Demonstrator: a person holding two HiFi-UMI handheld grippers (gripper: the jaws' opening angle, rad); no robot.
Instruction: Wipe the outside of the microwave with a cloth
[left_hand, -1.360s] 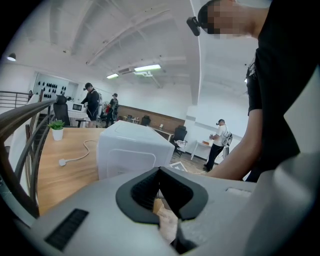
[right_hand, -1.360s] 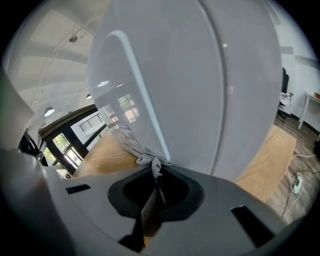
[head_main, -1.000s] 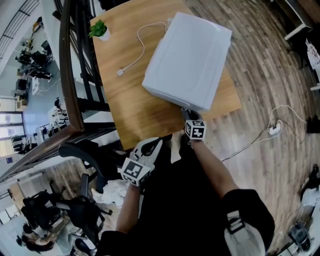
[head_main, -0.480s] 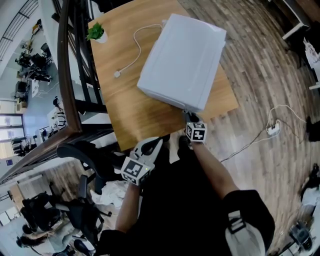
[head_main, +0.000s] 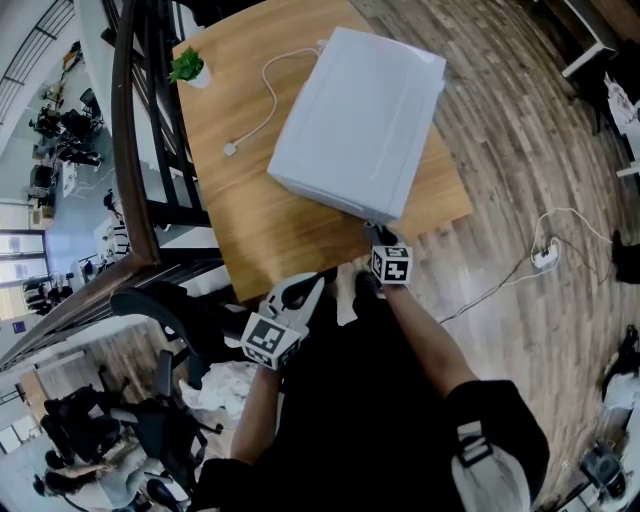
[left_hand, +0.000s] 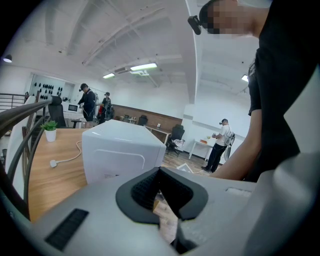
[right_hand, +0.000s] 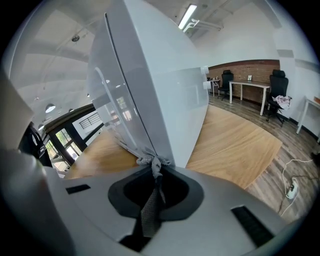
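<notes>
I note the white microwave sits on the wooden table, toward its near corner. The grey cloth, clamped in my right gripper's jaws, touches the microwave's lower corner. My left gripper hangs off the table's near edge, jaws closed on nothing.

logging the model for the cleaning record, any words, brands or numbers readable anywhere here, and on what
No text can be read in any view.
The small label low on the microwave, left gripper view: print too small and blurred to read.
The marker cubes: black-and-white square patterns only, no letters or digits.
</notes>
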